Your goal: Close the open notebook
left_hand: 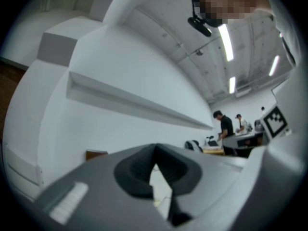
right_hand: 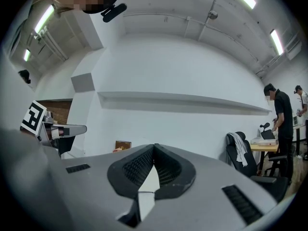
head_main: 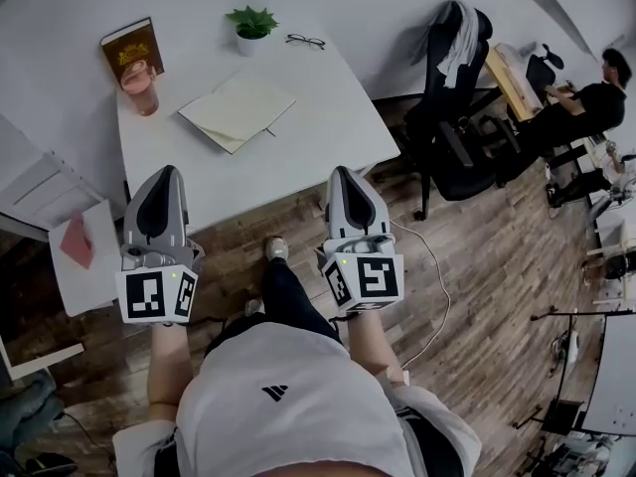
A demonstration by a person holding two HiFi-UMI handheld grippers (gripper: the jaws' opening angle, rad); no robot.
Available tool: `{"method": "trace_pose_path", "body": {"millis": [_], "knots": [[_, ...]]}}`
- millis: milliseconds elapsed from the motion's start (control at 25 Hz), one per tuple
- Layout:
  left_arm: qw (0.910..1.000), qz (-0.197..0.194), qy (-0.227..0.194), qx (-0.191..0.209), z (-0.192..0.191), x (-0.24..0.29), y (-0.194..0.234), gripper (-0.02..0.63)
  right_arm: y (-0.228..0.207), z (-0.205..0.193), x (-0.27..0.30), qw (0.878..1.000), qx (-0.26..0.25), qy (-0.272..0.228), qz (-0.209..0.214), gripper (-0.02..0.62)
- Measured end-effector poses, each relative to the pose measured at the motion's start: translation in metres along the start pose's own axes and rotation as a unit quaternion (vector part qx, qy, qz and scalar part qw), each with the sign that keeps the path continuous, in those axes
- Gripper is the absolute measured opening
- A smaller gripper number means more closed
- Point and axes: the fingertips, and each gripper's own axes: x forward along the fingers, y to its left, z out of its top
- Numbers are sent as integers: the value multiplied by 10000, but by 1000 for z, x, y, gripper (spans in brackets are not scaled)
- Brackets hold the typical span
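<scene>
Seen from the head camera, an open notebook (head_main: pixel 238 110) lies flat, pages up, near the middle of a white table (head_main: pixel 328 127), well beyond the tips of both handheld grippers, which hang side by side over the wooden floor (head_main: pixel 477 256) at the table's near edge. The left gripper (head_main: pixel 164 174) and the right gripper (head_main: pixel 343 174) each point toward the table, touching neither the notebook nor anything else. Only this view shows the notebook; it also takes in a potted plant (head_main: pixel 251 26), a pair of glasses (head_main: pixel 305 41), an upright brown book (head_main: pixel 130 50) and a pink cup (head_main: pixel 142 85) along the far side of the table, and a person seated at a desk (head_main: pixel 586 102) to the right. The left gripper view looks level along its own jaws, whose tips meet with nothing between them (left_hand: pixel 155 150), and shows a white wall with a long ledge (left_hand: pixel 139 102), the brown book's top, ceiling lights and two people standing far off (left_hand: pixel 224 126). The right gripper view shows its jaws likewise pressed together and empty (right_hand: pixel 154 148), and adds an office chair draped with a garment (right_hand: pixel 239 150) and the left gripper's marker cube (right_hand: pixel 33 118) at the frame's left edge.
</scene>
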Motion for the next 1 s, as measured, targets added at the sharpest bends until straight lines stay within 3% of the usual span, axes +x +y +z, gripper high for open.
{"method": "trace_pose_path", "body": {"millis": [1000], "knots": [[9971,750,-35,109,-13,139,59,9,-34,-4,186,9957,-12,-28,923,-2]]}}
